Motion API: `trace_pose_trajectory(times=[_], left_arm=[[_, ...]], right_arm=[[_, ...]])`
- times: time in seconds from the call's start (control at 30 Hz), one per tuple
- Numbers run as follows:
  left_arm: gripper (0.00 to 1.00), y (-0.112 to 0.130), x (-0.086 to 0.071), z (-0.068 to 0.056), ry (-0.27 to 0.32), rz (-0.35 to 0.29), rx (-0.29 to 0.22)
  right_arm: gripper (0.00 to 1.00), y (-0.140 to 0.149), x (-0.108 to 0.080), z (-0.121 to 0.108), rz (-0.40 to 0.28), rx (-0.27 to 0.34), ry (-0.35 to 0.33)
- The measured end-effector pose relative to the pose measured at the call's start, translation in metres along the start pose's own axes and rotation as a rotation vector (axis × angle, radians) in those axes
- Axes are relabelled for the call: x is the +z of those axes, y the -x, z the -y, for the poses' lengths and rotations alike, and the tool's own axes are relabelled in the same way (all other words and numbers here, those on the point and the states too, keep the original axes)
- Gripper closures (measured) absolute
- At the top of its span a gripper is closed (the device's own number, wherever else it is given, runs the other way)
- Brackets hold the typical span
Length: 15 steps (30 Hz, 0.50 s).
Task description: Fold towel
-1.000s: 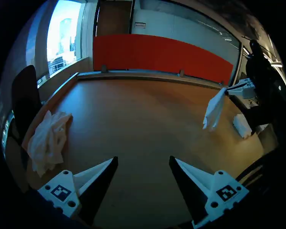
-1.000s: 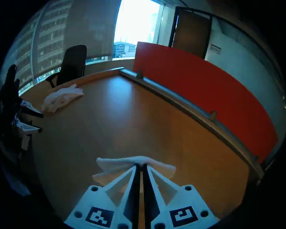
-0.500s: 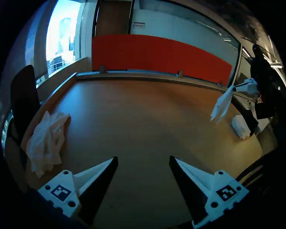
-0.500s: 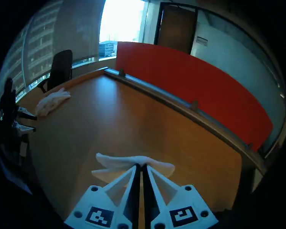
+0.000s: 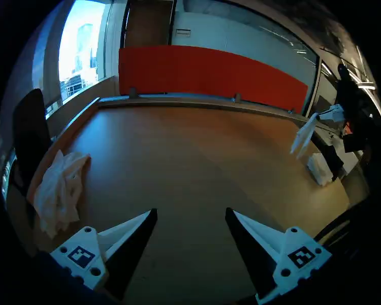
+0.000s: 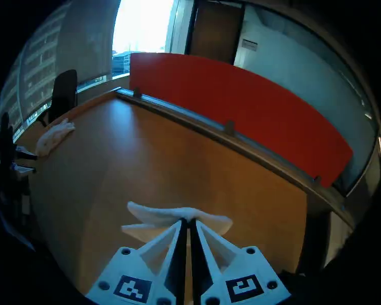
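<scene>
I see the right gripper (image 6: 189, 221) clamped on 1 towel (image 6: 155, 213); the left gripper (image 5: 190, 211) stands wide apart, holding nothing.

both cams look fwd low over desk (image 5: 190, 152) toward shared red partition (image 5: 211, 71).

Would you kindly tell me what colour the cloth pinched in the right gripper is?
White; the small crumpled cloth shows best in the right gripper view.
</scene>
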<state>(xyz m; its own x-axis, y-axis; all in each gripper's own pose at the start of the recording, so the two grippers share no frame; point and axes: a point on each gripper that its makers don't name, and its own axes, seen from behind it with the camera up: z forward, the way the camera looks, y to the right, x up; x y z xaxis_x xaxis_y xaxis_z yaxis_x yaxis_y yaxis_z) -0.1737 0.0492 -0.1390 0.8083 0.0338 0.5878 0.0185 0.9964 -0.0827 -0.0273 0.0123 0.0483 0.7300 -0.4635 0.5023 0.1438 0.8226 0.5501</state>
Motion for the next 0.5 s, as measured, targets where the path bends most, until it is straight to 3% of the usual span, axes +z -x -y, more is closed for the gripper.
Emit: trace_pose_trajectory(times=[0.5], left_arm=[[0.00, -0.004, 0.004, -0.007, -0.007, 0.012, 0.013]], right_arm=[[0.96, 0.028, -0.020, -0.086, 0.054, 0.049, 0.103]])
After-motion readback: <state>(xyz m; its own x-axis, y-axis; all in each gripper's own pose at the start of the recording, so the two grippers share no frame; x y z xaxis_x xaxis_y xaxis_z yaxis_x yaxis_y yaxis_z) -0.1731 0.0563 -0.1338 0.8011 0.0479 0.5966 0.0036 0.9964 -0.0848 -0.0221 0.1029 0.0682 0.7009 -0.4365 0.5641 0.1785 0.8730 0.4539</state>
